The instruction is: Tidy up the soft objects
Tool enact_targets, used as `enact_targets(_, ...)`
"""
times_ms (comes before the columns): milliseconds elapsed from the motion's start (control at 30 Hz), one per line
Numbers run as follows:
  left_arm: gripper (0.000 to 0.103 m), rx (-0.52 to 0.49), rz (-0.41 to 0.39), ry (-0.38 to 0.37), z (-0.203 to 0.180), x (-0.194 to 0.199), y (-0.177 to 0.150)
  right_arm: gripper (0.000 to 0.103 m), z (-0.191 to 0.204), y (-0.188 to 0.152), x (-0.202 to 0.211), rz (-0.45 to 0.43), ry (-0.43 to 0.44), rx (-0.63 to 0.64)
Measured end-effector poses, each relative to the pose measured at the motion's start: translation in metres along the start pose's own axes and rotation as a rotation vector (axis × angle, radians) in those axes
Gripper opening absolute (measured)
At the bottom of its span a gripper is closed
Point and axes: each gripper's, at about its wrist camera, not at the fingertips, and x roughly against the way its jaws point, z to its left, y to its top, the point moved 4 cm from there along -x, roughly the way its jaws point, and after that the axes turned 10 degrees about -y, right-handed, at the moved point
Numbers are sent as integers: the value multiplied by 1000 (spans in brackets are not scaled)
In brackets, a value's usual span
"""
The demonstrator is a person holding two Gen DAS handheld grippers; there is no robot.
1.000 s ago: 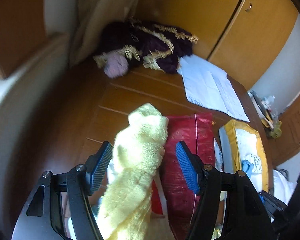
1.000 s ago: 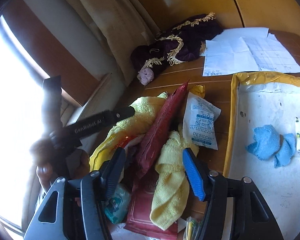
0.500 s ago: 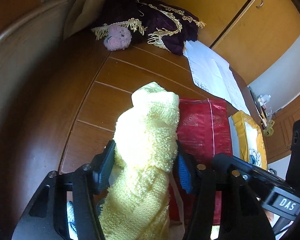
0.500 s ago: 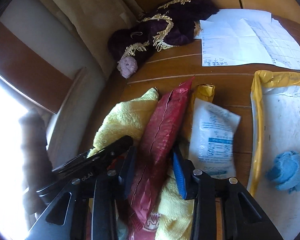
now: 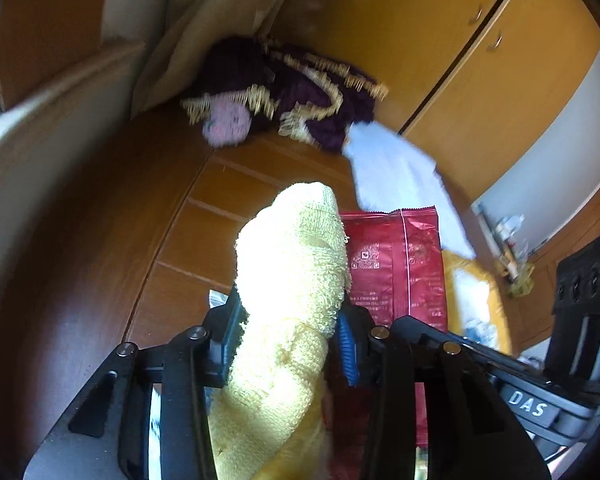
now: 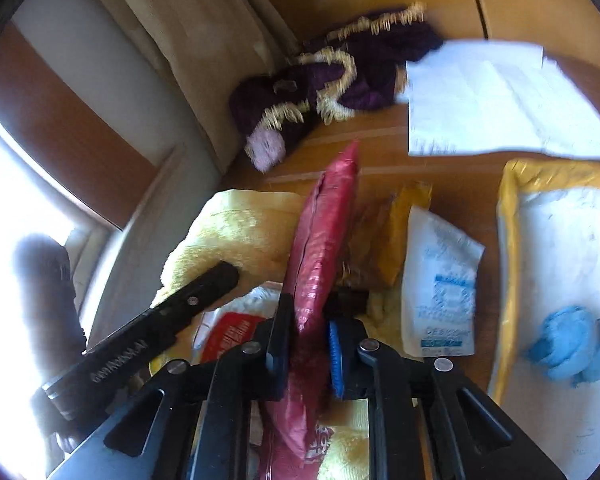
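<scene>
Left wrist view, yellow towel standing up between my left claw pads, pinched tight, red foil packet edge-on, clamped in my right claw, both over the wooden table, purple fringed cloth far back.

- Left wrist camera looks forward between its fingers, close above the wooden tabletop, toward the cabinet doors.
- Right wrist camera faces likewise; both views share the purple fringed cloth and white paper.
</scene>
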Motion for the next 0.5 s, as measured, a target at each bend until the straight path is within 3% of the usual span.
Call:
enact_targets(233,37,31,-96,-57,-21,36,6,16,1,-6,38,-95,69,10)
enact_targets(500,37,20,-126,-75,-53,54,-7,16,-20,-23,83,-172,128,-13)
